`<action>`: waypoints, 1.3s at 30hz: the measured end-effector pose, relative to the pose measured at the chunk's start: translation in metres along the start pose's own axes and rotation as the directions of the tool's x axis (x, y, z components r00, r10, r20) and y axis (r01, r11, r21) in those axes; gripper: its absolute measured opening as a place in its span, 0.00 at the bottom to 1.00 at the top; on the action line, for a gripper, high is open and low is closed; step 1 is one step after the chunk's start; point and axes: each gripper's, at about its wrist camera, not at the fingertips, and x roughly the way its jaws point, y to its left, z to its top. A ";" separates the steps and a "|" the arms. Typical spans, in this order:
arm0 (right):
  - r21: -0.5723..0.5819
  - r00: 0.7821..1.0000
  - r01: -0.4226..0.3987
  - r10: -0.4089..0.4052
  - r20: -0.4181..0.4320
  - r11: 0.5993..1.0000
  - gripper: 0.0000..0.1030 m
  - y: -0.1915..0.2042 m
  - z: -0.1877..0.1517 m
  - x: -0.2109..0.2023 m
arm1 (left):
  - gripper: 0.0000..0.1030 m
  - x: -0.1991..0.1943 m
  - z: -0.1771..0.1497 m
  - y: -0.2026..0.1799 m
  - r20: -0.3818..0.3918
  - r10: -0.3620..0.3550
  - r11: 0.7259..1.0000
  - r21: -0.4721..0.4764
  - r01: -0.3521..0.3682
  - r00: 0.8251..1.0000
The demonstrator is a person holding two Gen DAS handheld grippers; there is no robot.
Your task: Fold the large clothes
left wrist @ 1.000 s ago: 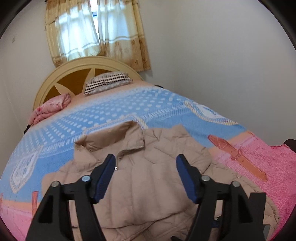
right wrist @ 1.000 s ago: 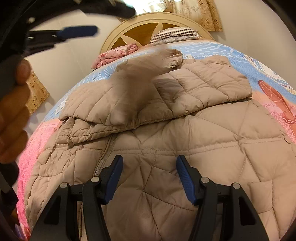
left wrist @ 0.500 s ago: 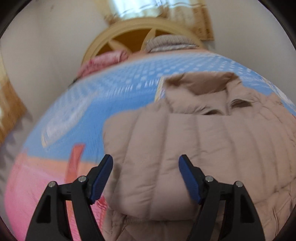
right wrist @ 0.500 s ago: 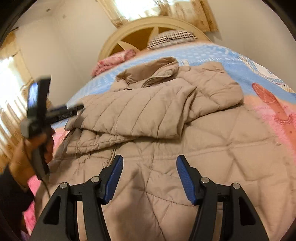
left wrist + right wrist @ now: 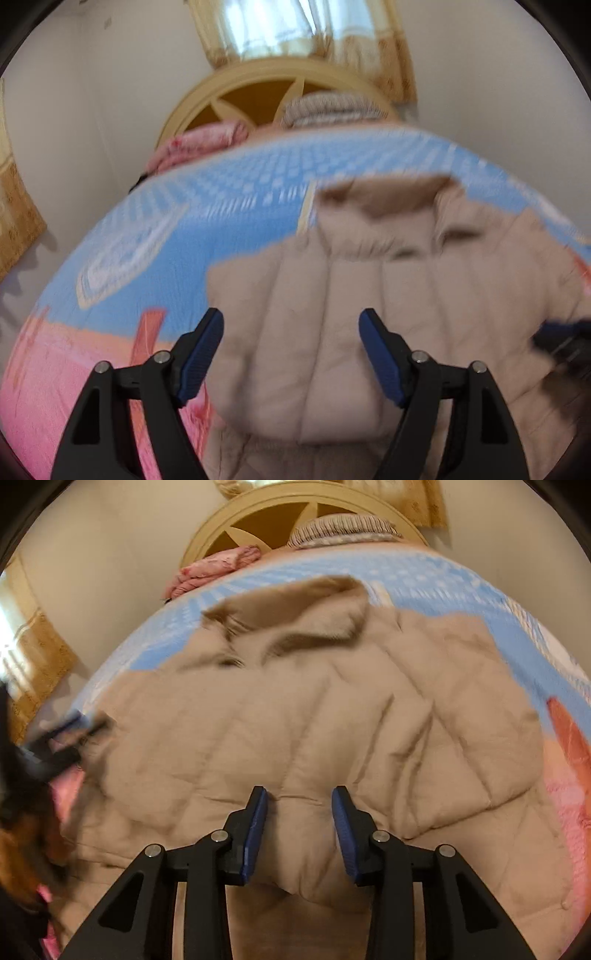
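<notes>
A beige quilted jacket lies on the bed, collar toward the headboard, with a sleeve folded across its body. My right gripper hovers low over the folded layer's near edge. Its jaws are closing with a ridge of the fabric between them, and the pads do not clearly press it. My left gripper stands wide, its jaws still opening, above the left edge of the jacket, holding nothing. Each gripper shows blurred in the other's view: the left gripper in a hand, the right gripper.
The bedspread is blue with white dots, turning pink toward the near edge. A striped pillow and a pink bundle lie by the cream headboard. Curtains hang behind.
My left gripper swung left and dropped toward the jacket's left edge, its jaws a little wider. The right gripper pushed forward over the folded layer and its jaws narrowed around the fabric.
</notes>
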 end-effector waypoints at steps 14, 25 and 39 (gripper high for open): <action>0.012 1.000 -0.008 0.008 0.023 1.000 0.35 0.004 -0.002 -0.018 | 1.00 0.101 -0.035 -0.012 -0.171 0.008 0.998 -0.055 -0.018 0.985; -0.050 1.000 -0.013 0.012 -0.024 0.999 0.36 0.010 0.034 0.026 | 1.00 0.054 0.001 0.000 -0.080 -0.003 0.998 -0.058 -0.002 0.997; -0.054 0.997 -0.074 0.075 0.002 0.996 0.37 0.001 0.026 0.031 | 1.00 0.135 0.001 -0.004 -0.201 0.019 0.997 -0.075 -0.034 0.979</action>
